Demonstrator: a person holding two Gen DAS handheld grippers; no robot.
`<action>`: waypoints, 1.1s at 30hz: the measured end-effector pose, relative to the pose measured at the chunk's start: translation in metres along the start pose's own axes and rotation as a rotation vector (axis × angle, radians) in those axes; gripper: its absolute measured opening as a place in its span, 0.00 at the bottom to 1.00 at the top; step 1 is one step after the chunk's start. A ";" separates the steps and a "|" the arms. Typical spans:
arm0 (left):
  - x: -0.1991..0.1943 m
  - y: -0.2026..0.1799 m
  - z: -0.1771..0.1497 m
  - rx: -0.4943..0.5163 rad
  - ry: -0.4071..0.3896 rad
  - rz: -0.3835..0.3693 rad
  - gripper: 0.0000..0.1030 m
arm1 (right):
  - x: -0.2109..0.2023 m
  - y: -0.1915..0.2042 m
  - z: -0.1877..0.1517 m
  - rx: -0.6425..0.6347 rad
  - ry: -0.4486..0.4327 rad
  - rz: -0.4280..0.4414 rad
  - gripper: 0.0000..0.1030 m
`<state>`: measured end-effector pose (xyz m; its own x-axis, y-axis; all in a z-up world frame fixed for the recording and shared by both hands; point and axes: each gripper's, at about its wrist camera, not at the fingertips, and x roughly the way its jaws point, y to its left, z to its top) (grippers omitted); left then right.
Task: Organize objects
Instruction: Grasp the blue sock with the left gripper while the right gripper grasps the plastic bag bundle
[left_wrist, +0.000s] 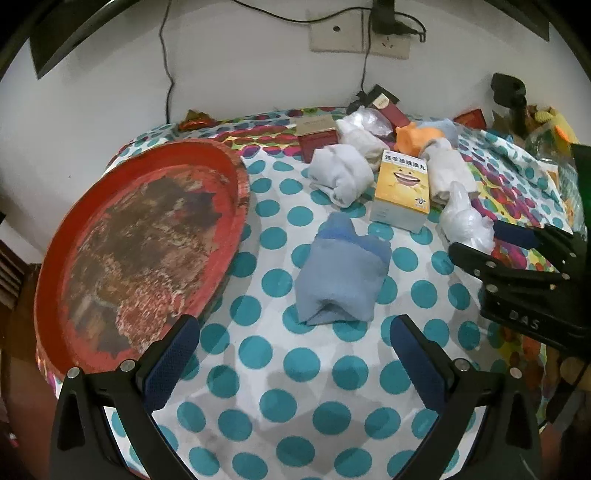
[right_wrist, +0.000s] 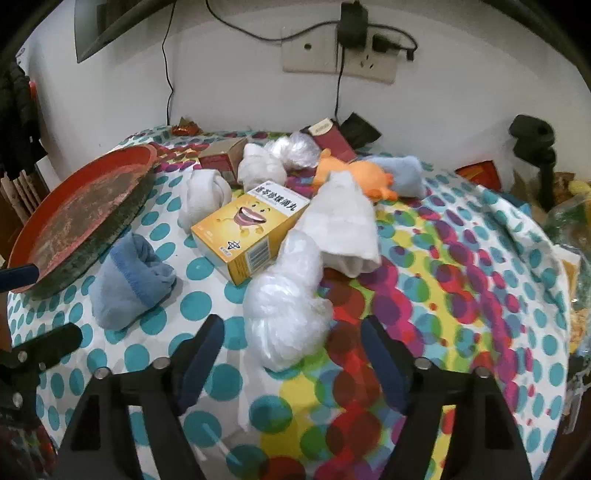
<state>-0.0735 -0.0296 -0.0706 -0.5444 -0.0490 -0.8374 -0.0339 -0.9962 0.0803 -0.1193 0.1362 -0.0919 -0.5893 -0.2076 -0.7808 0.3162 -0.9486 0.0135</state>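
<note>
Both hand-held grippers stand wide apart and hold nothing. Just ahead of the left hand-held gripper (left_wrist: 295, 343) lies a blue rolled sock (left_wrist: 341, 273) on the dotted table (left_wrist: 295, 387), with the worn red tray (left_wrist: 140, 236) to its left. Before the right hand-held gripper (right_wrist: 291, 347) lies a white plastic bag bundle (right_wrist: 288, 302), touching a yellow box (right_wrist: 251, 229).

The box (left_wrist: 402, 190) lies mid-desk; the tray (left_wrist: 140, 243) sits well left of it; a folded sock (left_wrist: 343, 273) lies before it, toward the tray; a plastic bag (left_wrist: 465, 218) touches its right side; rolled socks (left_wrist: 340, 173) crowd behind it.
</note>
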 end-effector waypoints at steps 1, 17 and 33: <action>0.001 -0.002 0.001 0.007 -0.001 -0.001 1.00 | 0.004 0.000 0.001 -0.002 0.006 -0.001 0.65; 0.031 -0.028 0.028 0.119 -0.013 0.019 1.00 | 0.009 -0.018 -0.002 0.031 0.023 0.086 0.33; 0.047 -0.035 0.029 0.109 0.032 -0.022 0.39 | 0.004 -0.027 -0.008 0.062 0.010 0.101 0.33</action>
<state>-0.1220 0.0050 -0.0969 -0.5154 -0.0308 -0.8564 -0.1374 -0.9834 0.1181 -0.1240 0.1626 -0.1005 -0.5488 -0.3010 -0.7799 0.3272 -0.9359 0.1309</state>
